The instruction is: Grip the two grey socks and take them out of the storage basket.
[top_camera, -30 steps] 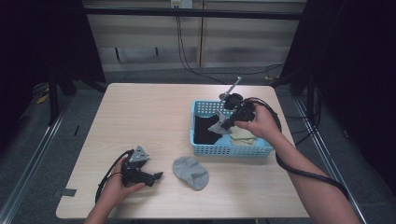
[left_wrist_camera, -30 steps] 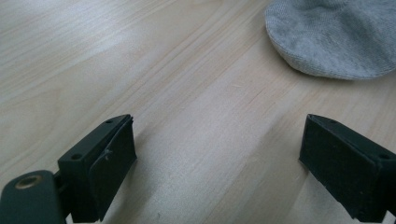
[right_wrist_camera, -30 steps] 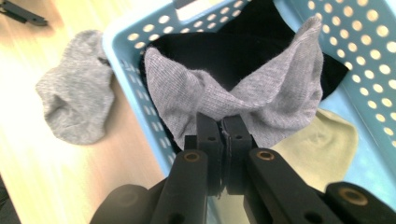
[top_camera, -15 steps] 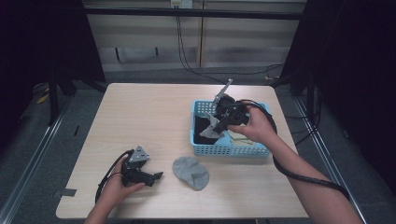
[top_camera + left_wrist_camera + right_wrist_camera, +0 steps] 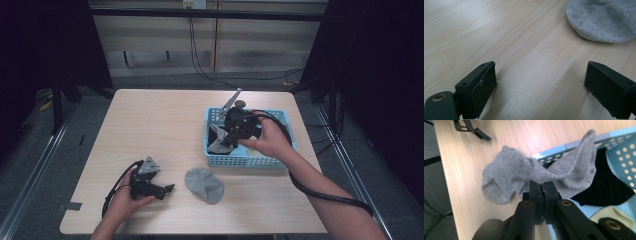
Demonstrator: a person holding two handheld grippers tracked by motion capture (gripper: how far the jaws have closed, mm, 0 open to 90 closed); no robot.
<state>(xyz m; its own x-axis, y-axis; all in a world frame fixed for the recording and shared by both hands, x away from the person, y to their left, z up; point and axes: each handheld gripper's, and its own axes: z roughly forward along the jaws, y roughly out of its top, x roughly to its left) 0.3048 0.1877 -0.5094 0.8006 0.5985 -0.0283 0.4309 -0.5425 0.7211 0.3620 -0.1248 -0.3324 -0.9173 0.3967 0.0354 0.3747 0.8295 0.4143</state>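
A recording booth or laboratory test cell rather than a home. A plain light-wood table (image 5: 165, 130) stands alone at the centre of the high view, flanked at left and right by black curtains (image 5: 45, 45). Cables (image 5: 200, 55) hang down the bare panelled wall (image 5: 150, 40) at the top centre, metal floor rails (image 5: 37, 165) run along the lower left, and the floor is grey.

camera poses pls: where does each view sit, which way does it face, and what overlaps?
High view: above the person's side, facing forward and down on the table; both forearms enter from below.
Left gripper view: rides the left gripper, along open jaws toward the flat grey sock.
Right gripper view: rides the right gripper, clamping a second grey sock over the blue basket.
Shared: high and left gripper views show the flat grey sock.
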